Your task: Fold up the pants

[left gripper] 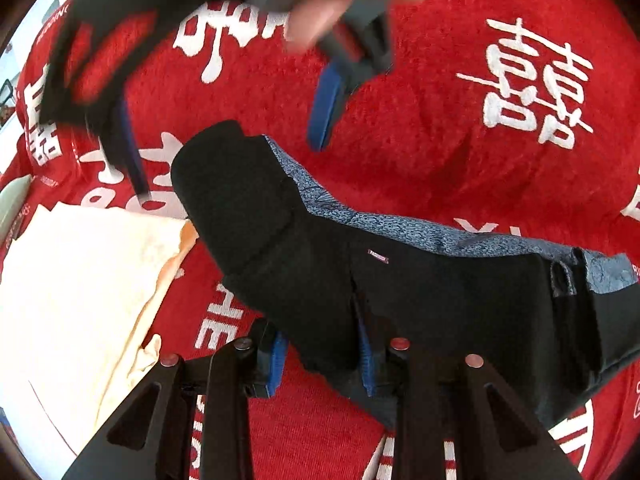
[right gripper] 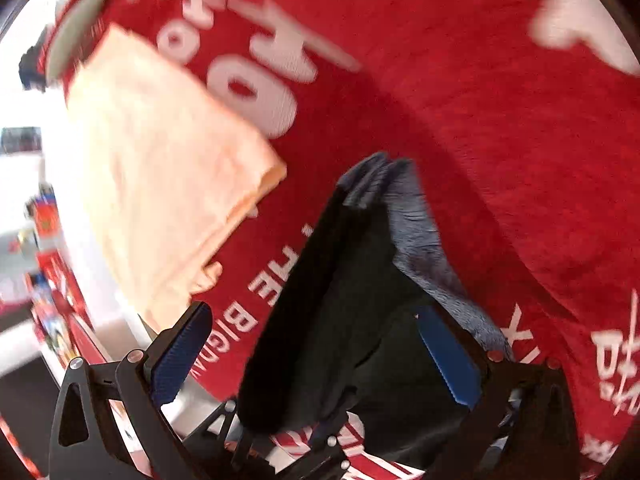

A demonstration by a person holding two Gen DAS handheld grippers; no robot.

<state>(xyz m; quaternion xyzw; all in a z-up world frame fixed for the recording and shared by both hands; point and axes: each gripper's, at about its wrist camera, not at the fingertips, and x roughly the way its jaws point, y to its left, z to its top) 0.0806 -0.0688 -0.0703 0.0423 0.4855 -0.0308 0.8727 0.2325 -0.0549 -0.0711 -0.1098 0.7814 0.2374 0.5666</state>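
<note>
left wrist view: the left hand-held gripper (left gripper: 324,356) has its blue pads drawn close together on a fold of the pants (left gripper: 360,264), pinching the black cloth low in the frame. from that pinch the pants run up and to the left to a rounded black end, and out to the right toward the frame edge. they lie on a red cloth (left gripper: 420,120) printed with white characters and letters.

the right hand-held gripper (left gripper: 232,92) shows blurred at the top of the same view, above the pants and apart from them, its blue pads wide apart with only red cloth between. a hand (left gripper: 320,16) sits on it, smeared by motion.

right wrist view: the right hand-held gripper (right gripper: 316,356) stands wide open; the pants (right gripper: 332,308) pass between its two pads, and i cannot tell whether either pad touches the cloth.

pants appearance: black outer fabric, a grey-blue speckled inner face along the upper edge, a small label on the black part. a pale peach garment (left gripper: 80,280) lies just to the left.
</note>
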